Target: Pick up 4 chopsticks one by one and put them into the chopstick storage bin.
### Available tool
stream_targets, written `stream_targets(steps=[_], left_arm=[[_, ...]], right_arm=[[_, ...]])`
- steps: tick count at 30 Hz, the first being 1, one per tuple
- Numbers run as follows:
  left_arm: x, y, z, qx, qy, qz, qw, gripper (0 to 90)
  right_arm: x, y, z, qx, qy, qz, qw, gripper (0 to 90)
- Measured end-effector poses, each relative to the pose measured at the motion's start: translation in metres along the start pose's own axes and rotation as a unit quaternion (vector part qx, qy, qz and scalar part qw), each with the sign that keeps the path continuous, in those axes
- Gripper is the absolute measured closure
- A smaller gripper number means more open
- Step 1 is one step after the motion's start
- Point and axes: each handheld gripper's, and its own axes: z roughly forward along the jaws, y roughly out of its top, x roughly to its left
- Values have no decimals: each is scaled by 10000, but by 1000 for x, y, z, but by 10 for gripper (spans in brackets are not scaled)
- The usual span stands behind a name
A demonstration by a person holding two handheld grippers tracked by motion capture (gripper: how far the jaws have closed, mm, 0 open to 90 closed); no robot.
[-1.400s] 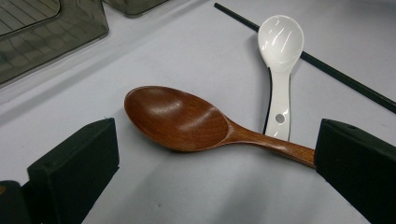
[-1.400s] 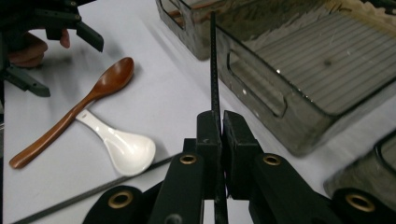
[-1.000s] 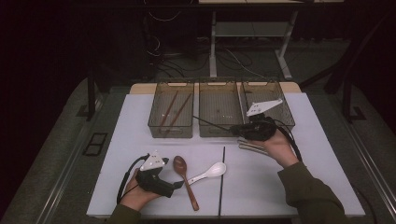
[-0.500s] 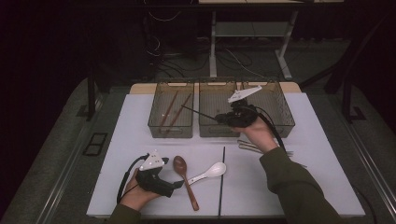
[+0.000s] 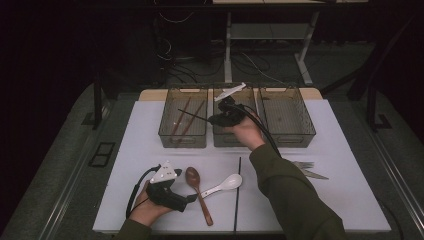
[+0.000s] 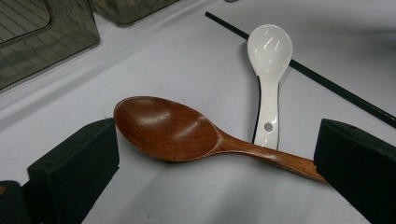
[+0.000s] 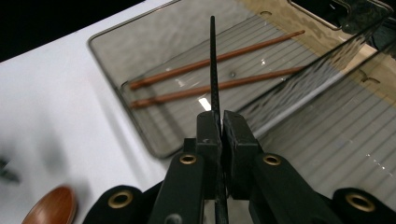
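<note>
The right hand-held gripper (image 5: 214, 120) pinches a black chopstick (image 7: 214, 65) between jaws pressed together, its tip reaching over the left bin (image 5: 165, 131), where two brown chopsticks (image 7: 212, 74) lie just beyond the jaws. The step in hand looks like sorting; next, I judge, it must lower and release. The left hand-held gripper (image 6: 215, 158), jaws spread, straddles the wooden spoon (image 6: 173, 130) on the bench (image 5: 345, 200), beside a white spoon (image 6: 268, 60).

Black grippers (image 5: 192, 198) with brass screws and grey triangular plates; trailing black cables; olive sleeves (image 5: 295, 200).
</note>
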Motion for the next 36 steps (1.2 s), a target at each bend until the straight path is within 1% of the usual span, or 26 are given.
stream_targets(steps=[4,6,8,10,12,14,20,23,25,26,28,30,31,32,36], left_arm=[[-1,0,0,-51,-34,-37,10000,0],[-1,1,0,-34,-52,7,10000,0],[-2,1,0,-41,-70,0,10000,0],[-2,2,0,-52,-82,11,10000,0],[-1,2,0,-69,-93,21,9999,0],[-1,2,0,-74,-103,23,9999,0],[-2,2,-1,-93,-141,24,9999,0],[-2,2,-1,-97,-146,25,9998,0],[-2,3,-1,-96,-145,33,9998,0],[-2,3,-1,-100,-141,33,9998,0],[-2,3,-2,-104,-137,31,9998,0],[-1,3,-1,-94,-134,61,9998,0],[-2,3,-1,-93,-129,63,9999,0],[-2,3,-1,-91,-128,55,9999,0],[-2,2,-2,-91,-130,28,9999,0]], right_arm=[[0,11,15,34,-32,90,9999,854],[0,17,23,45,-76,138,9999,854],[1,22,31,120,-187,180,9996,854],[1,27,39,143,-228,241,9993,854],[1,31,47,202,-343,241,9989,854],[1,34,55,228,-408,246,9986,853],[-2,40,71,250,-640,348,9970,843],[0,41,72,120,-597,333,9976,722],[0,41,71,89,-570,326,9978,665],[0,41,70,74,-583,311,9978,645],[0,41,68,33,-503,347,9981,609],[1,42,65,0,-496,322,9982,584],[1,42,63,-24,-436,341,9985,573],[1,42,61,-45,-387,331,9987,558],[3,41,51,-123,-325,273,9990,519]])
